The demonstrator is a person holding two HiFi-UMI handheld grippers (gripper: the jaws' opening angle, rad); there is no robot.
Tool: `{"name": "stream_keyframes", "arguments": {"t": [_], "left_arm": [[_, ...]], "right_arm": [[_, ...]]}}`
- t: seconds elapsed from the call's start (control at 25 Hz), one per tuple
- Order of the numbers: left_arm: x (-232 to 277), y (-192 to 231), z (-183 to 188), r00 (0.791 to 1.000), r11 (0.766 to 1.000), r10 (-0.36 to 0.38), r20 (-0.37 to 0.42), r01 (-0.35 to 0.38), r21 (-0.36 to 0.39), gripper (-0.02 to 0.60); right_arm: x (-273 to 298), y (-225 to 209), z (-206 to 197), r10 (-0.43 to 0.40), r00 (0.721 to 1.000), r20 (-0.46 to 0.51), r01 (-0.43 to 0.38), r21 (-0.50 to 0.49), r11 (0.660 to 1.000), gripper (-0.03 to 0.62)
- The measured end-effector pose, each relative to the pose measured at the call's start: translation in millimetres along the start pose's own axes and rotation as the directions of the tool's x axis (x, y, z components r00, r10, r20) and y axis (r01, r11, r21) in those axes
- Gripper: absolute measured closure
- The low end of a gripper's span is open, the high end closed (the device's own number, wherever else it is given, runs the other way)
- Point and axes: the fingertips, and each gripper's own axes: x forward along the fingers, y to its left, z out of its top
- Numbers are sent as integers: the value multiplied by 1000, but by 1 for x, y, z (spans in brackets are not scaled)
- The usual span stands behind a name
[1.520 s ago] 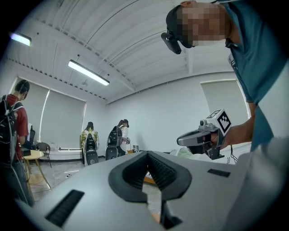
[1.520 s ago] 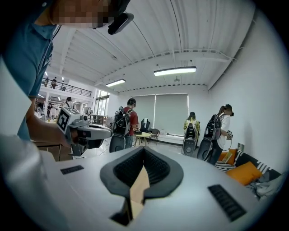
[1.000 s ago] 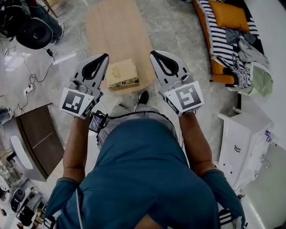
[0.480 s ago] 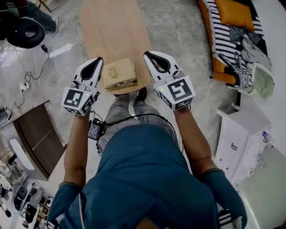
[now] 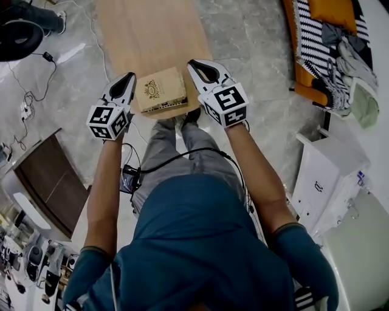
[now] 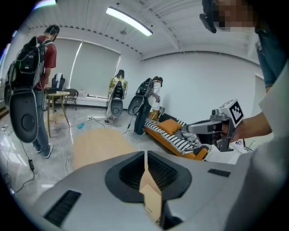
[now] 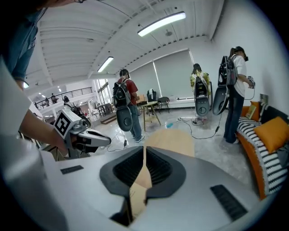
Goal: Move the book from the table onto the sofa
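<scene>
A tan book (image 5: 160,91) with a dark emblem lies at the near end of the long wooden table (image 5: 146,33). In the head view my left gripper (image 5: 129,77) hangs just left of the book and my right gripper (image 5: 193,63) just right of it; whether either touches it I cannot tell. Both are shut with nothing between the jaws, as the left gripper view (image 6: 145,155) and right gripper view (image 7: 144,151) also show. The orange sofa (image 5: 313,51) with a striped cover stands at the upper right, past a strip of bare floor.
Clothes and an orange cushion (image 5: 331,12) lie on the sofa. A white cabinet (image 5: 328,176) stands at the right and a dark brown board (image 5: 51,182) at the left. Cables (image 5: 36,91) trail over the floor. People with backpacks (image 7: 124,106) stand beyond the table.
Both grippers have dropped and moved forward, from in front of the table's near end to either side of the book. Their jaws stayed shut.
</scene>
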Motion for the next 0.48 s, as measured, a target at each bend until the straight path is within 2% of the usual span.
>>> {"name": "stream_keyframes", "arguments": {"t": [0.28, 0.48], "left_arm": [[34, 42, -71, 993, 994, 25, -112, -36, -102, 575], [55, 64, -127, 976, 988, 24, -215, -56, -146, 555]], "right_arm": [[53, -12, -84, 10, 987, -157, 4, 88, 996, 577], [83, -19, -141, 33, 967, -255, 10, 165, 986, 560]]}}
